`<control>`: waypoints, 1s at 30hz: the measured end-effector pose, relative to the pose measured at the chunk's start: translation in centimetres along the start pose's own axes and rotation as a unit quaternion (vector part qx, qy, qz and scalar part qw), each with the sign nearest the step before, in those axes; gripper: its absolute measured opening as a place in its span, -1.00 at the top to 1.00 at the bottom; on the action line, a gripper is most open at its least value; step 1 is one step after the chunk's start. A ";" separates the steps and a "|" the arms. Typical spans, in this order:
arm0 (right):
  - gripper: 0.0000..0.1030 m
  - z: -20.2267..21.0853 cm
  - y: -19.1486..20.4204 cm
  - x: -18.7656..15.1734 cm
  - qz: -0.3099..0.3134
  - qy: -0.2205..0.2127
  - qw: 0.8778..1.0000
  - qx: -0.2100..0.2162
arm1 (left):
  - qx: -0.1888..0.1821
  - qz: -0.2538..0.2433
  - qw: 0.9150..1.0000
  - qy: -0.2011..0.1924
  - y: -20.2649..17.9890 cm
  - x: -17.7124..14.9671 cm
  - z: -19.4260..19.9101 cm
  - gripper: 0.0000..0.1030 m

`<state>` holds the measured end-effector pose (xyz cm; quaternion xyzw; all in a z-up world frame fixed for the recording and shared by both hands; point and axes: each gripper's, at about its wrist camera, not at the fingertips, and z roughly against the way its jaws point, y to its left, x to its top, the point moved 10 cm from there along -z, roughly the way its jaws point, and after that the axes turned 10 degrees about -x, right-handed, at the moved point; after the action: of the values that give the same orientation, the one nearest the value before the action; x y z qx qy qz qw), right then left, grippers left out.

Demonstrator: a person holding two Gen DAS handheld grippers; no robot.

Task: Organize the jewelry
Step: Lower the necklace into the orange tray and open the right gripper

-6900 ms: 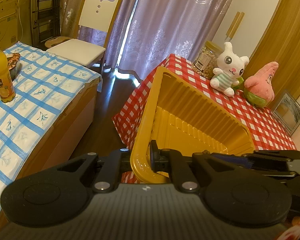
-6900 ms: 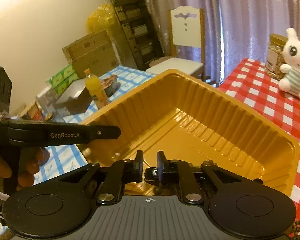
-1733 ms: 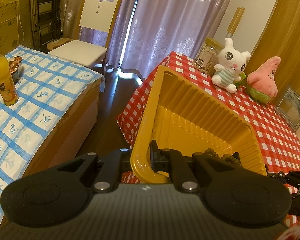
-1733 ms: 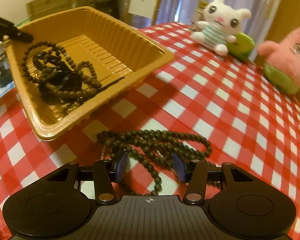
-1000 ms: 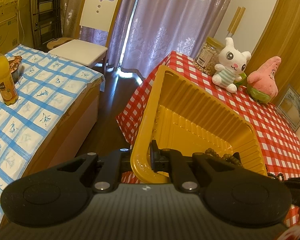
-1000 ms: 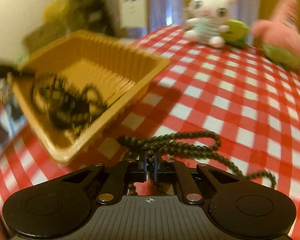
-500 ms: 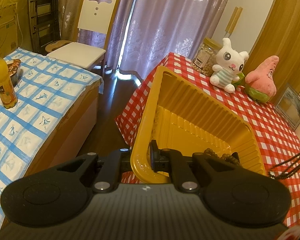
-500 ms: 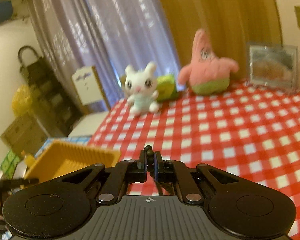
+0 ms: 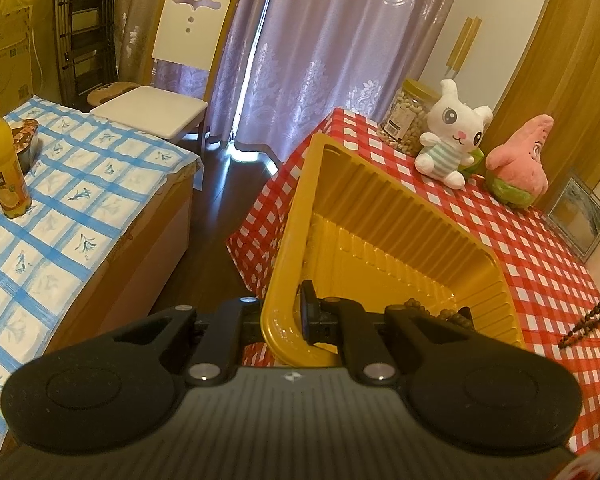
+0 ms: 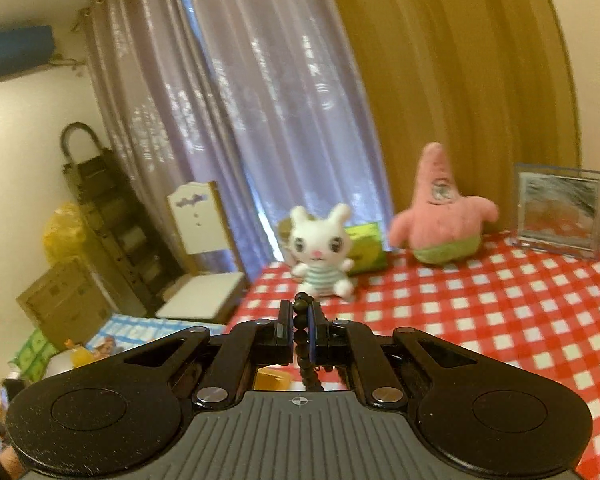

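Two grippers, both clamped. The right gripper [image 10: 300,326] pinches a strand of dark round beads [image 10: 302,332] between its flat black pads; the string runs up past the fingertips and hangs down behind them. In the left view a second stretch of the same beads crosses the far right edge above the cloth. The left gripper [image 9: 286,314] pinches the near rim of one yellow tray [image 9: 400,216], ribbed thin plastic with sloped walls, one finger inside and one outside. One more heap of beads [image 9: 440,312] lies in the tray's near right corner, partly hidden. One red-and-white checked cloth [image 9: 540,280] covers the table. At its far side sit two soft plush toys, a white rabbit [image 9: 452,136] and a pink star [image 9: 520,160], with one jar [image 9: 408,116] and one framed picture [image 9: 580,216].
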<state>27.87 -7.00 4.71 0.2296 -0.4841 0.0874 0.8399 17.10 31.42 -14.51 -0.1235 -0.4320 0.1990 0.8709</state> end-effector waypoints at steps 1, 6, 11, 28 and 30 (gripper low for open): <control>0.87 -0.1 0.8 0.2 0.001 -0.001 1.000 0.010 | -0.001 0.000 1.000 0.000 0.0 0.0 0.0 0.84; 0.87 -1.3 5.5 1.0 0.008 -0.003 0.998 0.070 | -0.003 0.000 1.000 0.002 0.2 0.0 0.0 0.84; 0.87 -3.2 9.9 1.1 0.016 -0.003 0.993 0.119 | -0.006 -0.002 1.000 0.002 0.2 0.1 0.1 0.84; 0.82 -12.9 13.0 -10.7 0.068 0.154 0.981 0.097 | -0.008 0.001 1.000 0.002 0.3 -0.1 0.1 0.84; 0.68 -12.6 12.6 -11.0 0.062 0.156 0.981 0.095 | -0.008 0.001 1.000 0.002 0.3 -0.2 0.1 0.84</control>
<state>27.30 10.82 -6.29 0.2615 -0.3500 0.2197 0.8723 16.84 31.57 -14.68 -0.1312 -0.4317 0.1960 0.8706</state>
